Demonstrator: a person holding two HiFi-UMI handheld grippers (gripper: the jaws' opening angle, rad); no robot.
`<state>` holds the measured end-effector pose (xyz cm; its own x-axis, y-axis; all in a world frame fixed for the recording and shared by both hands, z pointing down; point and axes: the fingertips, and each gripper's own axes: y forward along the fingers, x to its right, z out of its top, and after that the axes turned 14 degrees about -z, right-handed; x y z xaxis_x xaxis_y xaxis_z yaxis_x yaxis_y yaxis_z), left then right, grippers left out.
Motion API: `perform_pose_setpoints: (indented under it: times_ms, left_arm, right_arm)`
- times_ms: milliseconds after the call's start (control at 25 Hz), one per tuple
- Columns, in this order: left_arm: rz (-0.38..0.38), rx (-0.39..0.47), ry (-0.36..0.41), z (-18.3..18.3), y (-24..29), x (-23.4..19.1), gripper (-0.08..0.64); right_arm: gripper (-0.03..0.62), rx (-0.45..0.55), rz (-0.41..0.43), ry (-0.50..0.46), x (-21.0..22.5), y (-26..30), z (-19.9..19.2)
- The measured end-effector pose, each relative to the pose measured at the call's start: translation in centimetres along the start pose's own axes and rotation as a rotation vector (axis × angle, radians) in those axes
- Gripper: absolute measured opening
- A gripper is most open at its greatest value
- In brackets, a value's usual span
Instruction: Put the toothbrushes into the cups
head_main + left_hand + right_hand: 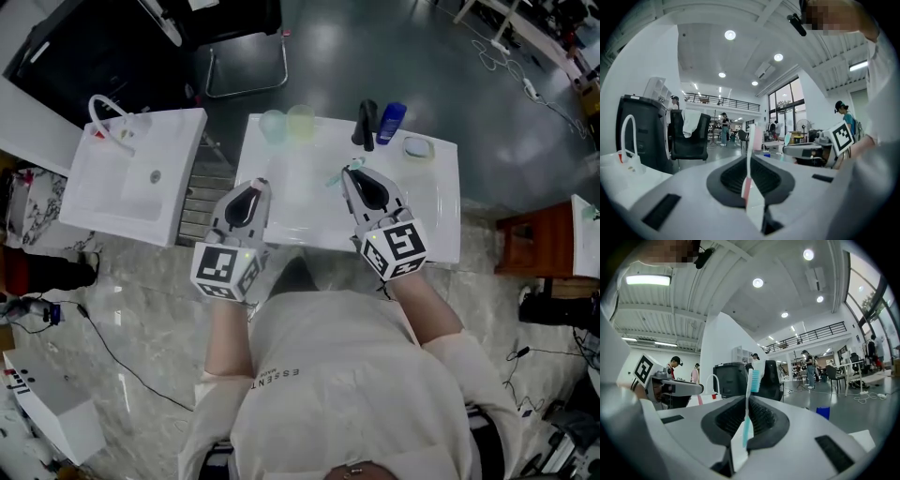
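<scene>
Left gripper [255,185] pinches pink toothbrush [749,161]; right gripper [352,171] pinches blue toothbrush [748,418]; best to centre each over its own cup [301,122] before letting go.

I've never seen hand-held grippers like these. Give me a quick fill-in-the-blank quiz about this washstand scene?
1. The pink toothbrush is clamped in the ____ gripper.
2. The right gripper is shut on a toothbrush coloured ____.
3. ____ cups stand on the white table.
4. In the head view, the white sink is to the table's ____.
Missing words: left; blue; two; left.
</scene>
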<state>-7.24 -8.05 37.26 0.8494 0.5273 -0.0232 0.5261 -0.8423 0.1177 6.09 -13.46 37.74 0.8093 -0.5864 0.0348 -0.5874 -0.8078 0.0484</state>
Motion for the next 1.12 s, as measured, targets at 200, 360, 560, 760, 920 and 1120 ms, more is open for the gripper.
perform_pose_setpoints:
  times_ms: [200,360,560,760,920,1120]
  left_arm:
    - [-0.039,0.002,0.0,1.1,2.5,-5.8,0.023]
    - [-0.066,-0.002,-0.015,0.9,4.0,-10.0,0.023]
    - [-0.087,-0.01,-0.025,0.4,5.6,-13.7,0.023]
    - [-0.106,-0.037,-0.029,-0.7,6.7,-16.0,0.023]
    - [-0.127,-0.054,-0.047,-1.9,7.5,-17.3,0.023]
    - [-0.157,-0.071,-0.066,-3.5,8.4,-18.7,0.023]
  right_arm:
    - [0.035,-0.004,-0.034,-0.009,0.2,6.2,1.2]
    - [0.035,-0.019,-0.065,-0.024,0.3,10.8,1.2]
    - [0.035,-0.023,-0.094,-0.012,0.7,15.4,1.1]
    - [0.035,-0.041,-0.115,-0.027,1.1,19.1,-0.2]
    - [0.035,-0.088,-0.127,-0.033,1.6,21.8,-2.8]
    - [0.035,-0.178,-0.162,-0.002,2.5,24.0,-6.7]
